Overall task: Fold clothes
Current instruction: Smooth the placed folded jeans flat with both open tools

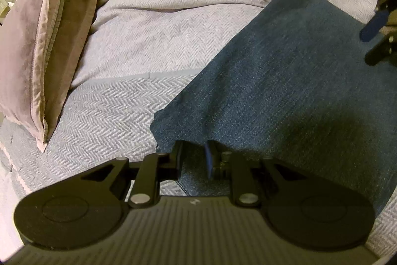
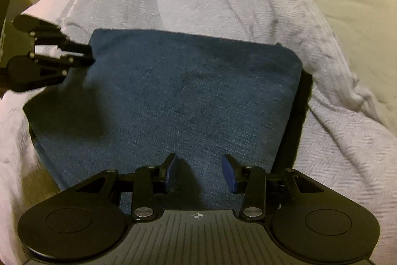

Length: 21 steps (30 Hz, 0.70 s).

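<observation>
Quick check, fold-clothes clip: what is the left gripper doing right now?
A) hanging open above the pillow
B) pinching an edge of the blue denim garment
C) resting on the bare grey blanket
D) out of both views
B: in the left wrist view the left gripper has the edge of the blue denim garment draped over its nearly closed fingers, lifted off the grey blanket.

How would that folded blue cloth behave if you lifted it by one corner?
The blue cloth would probably flop and unfold: it drapes over the left gripper, which pinches its edge. The coarse weave looks grippy, unlikely to slip. It seems fairly thick, so moderately heavy, sagging onto the grey blanket.
</observation>
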{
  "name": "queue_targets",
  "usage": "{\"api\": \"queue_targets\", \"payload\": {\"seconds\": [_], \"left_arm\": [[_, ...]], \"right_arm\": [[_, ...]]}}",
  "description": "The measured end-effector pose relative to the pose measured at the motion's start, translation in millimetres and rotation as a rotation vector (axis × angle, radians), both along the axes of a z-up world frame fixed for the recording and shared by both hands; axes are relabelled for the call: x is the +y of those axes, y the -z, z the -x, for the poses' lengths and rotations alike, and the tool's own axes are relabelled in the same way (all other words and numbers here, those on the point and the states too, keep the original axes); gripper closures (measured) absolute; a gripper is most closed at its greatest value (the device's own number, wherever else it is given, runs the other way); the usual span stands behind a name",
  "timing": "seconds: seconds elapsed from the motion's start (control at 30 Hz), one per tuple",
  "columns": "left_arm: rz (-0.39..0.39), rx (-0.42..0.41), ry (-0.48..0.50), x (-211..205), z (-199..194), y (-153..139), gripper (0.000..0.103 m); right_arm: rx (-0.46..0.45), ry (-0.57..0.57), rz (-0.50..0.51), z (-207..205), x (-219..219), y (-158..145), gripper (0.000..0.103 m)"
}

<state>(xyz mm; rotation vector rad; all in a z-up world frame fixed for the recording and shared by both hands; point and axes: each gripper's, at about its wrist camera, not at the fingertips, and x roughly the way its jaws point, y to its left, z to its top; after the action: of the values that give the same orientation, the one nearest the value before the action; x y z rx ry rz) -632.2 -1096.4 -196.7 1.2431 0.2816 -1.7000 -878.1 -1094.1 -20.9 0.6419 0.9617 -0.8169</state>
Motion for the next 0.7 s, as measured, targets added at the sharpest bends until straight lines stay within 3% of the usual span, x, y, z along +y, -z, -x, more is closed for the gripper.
{"api": "queue_targets", "payload": {"seconds": [0.07,0.2,0.37,0.5,0.63,0.7], "left_arm": [[-0.004,-0.001,0.0,-0.5,0.1,-0.5,0.087],[-0.004,0.004,0.0,0.2,0.1,-1.0,0.087],[-0.004,0.039,-0.004,13.8,-6.9,-20.3,0.086],[-0.009,0.133,-0.021,53.3,-22.5,-51.7,0.086],[-0.096,0.22,0.002,100.8,-18.2,-49.4,0.085],[-0.109,0.19,0.01,111.4,-9.4,-32.9,0.085]], "right_arm": [[-0.004,0.013,0.018,-1.4,6.2,-12.5,0.06],[-0.037,0.017,-0.036,-2.6,34.6,-8.9,0.06],[0.014,-0.032,-0.001,-8.7,46.7,4.0,0.06],[0.006,0.009,0.016,-5.0,48.1,-11.2,0.06],[-0.004,0.058,-0.002,4.7,60.6,-3.9,0.06],[-0.002,0.085,-0.022,9.6,66.2,4.1,0.06]]}}
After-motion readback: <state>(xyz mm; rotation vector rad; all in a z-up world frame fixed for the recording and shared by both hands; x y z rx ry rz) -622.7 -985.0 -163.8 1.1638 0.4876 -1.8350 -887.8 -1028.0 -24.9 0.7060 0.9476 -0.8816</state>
